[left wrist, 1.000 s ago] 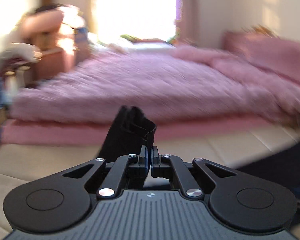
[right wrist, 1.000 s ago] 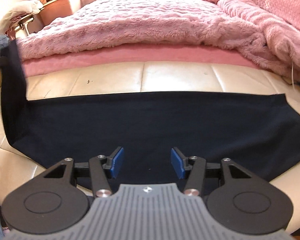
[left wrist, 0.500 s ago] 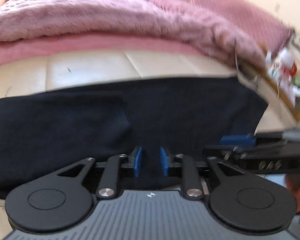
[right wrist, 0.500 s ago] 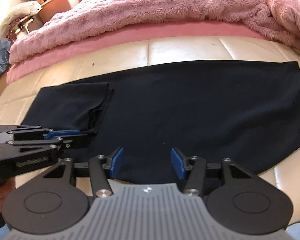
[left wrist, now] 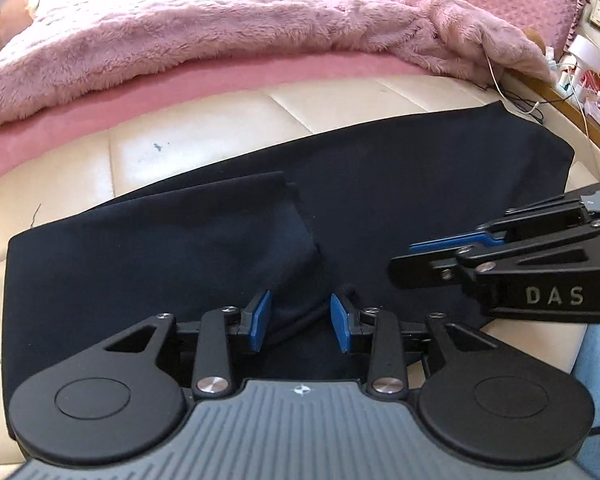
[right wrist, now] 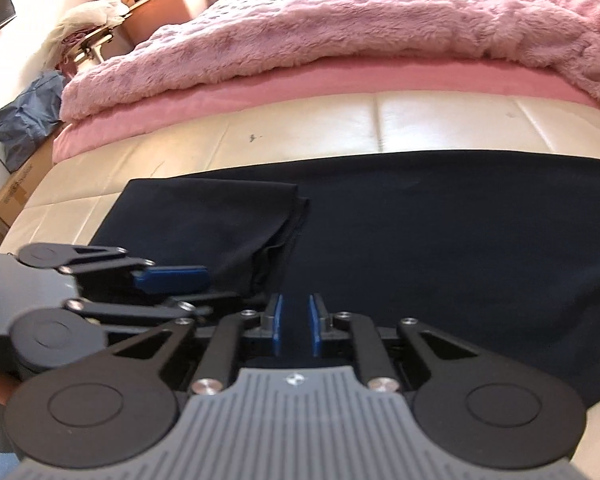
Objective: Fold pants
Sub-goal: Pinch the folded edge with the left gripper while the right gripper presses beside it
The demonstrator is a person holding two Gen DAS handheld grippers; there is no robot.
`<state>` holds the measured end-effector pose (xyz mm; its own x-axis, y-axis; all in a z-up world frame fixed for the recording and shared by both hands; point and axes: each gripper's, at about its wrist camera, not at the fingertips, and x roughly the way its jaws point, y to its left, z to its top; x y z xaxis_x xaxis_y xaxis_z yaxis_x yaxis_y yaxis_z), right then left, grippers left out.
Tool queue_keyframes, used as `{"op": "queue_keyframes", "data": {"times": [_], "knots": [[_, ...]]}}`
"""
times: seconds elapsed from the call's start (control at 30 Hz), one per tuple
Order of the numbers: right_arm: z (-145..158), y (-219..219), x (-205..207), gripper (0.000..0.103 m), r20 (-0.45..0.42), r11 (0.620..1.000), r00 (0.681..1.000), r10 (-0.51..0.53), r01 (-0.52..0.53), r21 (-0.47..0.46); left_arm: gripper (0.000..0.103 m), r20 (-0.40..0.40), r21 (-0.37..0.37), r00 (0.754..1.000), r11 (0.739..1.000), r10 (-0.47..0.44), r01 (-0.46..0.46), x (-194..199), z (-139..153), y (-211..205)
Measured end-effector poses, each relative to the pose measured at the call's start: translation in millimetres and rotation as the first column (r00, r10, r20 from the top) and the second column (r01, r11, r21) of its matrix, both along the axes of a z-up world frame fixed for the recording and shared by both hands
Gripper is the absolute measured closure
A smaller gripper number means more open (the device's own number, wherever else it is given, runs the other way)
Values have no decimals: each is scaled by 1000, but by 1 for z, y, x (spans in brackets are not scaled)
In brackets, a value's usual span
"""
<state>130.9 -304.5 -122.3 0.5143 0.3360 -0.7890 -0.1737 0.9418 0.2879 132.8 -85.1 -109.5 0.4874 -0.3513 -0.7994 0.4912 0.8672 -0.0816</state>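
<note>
- Two risks stand out; biggest thing first: the dark pants (left wrist: 400, 184) lie flat across the cream bench top (left wrist: 204, 128) at the foot of the bed, running 9 to 3 o'clock, with the 9 o'clock end already folded over onto the middle.
- Folded flap (right wrist: 220, 224) is loose, its free edge rumpled at about 6 o'clock. Risk: any drag there pulls the fold askew.
- Pink blanket (right wrist: 340, 40) hangs close at 12 o'clock; a high swing of cloth could catch it.
- Left gripper (left wrist: 299, 322): jaws apart and opening, pads clear of the cloth, a ridge of fabric between them. Risk: cloth snags on a pad as it leaves.
- Right gripper (right wrist: 295, 326): jaws closing, narrow gap left, dark cloth seen between; I can't tell if pads bite yet. Risk: it pinches only the top layer, or misses the edge, so the next fold goes crooked.
- Grippers sit just beside each other; a collision seems possible.
</note>
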Motion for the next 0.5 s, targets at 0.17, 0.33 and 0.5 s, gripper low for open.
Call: {"op": "queue_keyframes", "data": {"times": [0.17, 0.33, 0.5], "knots": [[-5, 10, 6, 94, 8, 1000, 999, 32, -32, -1, 82, -37, -43, 999, 998, 34, -36, 7, -1, 5], [-10, 16, 9, 90, 15, 998, 998, 59, -59, -21, 103, -156, -191, 981, 971, 113, -142, 24, -2, 30], [-9, 19, 11, 89, 33, 998, 998, 63, -62, -20, 103, -219, -318, 961, 918, 171, -236, 29, 2, 54]]}}
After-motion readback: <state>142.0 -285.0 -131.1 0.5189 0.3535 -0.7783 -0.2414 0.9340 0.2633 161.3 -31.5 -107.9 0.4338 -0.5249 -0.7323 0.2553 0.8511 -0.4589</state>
